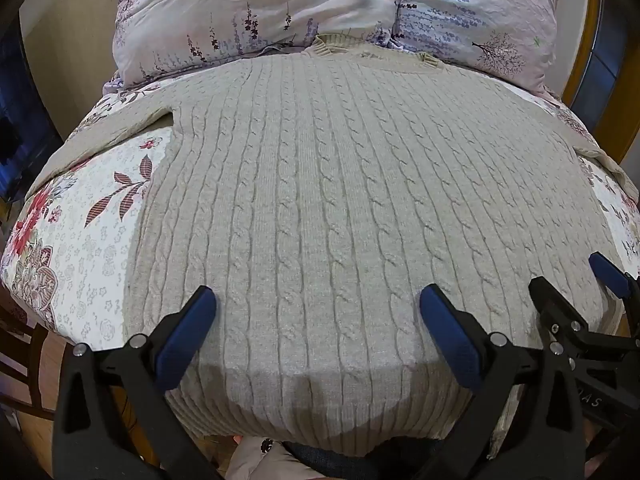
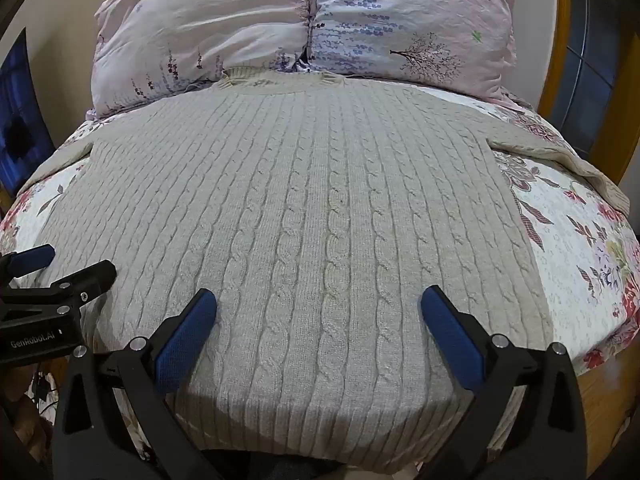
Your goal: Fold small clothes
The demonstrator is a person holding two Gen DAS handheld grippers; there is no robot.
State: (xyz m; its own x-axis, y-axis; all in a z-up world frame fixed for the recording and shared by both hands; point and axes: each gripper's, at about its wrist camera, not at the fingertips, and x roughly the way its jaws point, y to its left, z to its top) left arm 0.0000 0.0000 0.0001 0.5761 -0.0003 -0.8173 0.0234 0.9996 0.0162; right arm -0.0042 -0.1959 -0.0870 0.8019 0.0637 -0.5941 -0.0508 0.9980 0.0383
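A beige cable-knit sweater [image 1: 320,200] lies flat on the bed, collar at the far end against the pillows, both sleeves spread out to the sides. It also shows in the right wrist view [image 2: 312,208]. My left gripper [image 1: 318,300] is open and empty, hovering over the hem's left half. My right gripper [image 2: 318,300] is open and empty over the hem's right half. The right gripper also shows at the right edge of the left wrist view [image 1: 568,276]. The left gripper also shows at the left edge of the right wrist view [image 2: 72,264].
The bed has a white floral quilt [image 1: 92,232] [image 2: 580,248]. Two pale pink and lavender pillows [image 1: 280,12] [image 2: 304,20] stand against the far end. A wooden door frame [image 2: 560,40] is at the right. Wooden floor [image 1: 44,360] lies below the bed's near edge.
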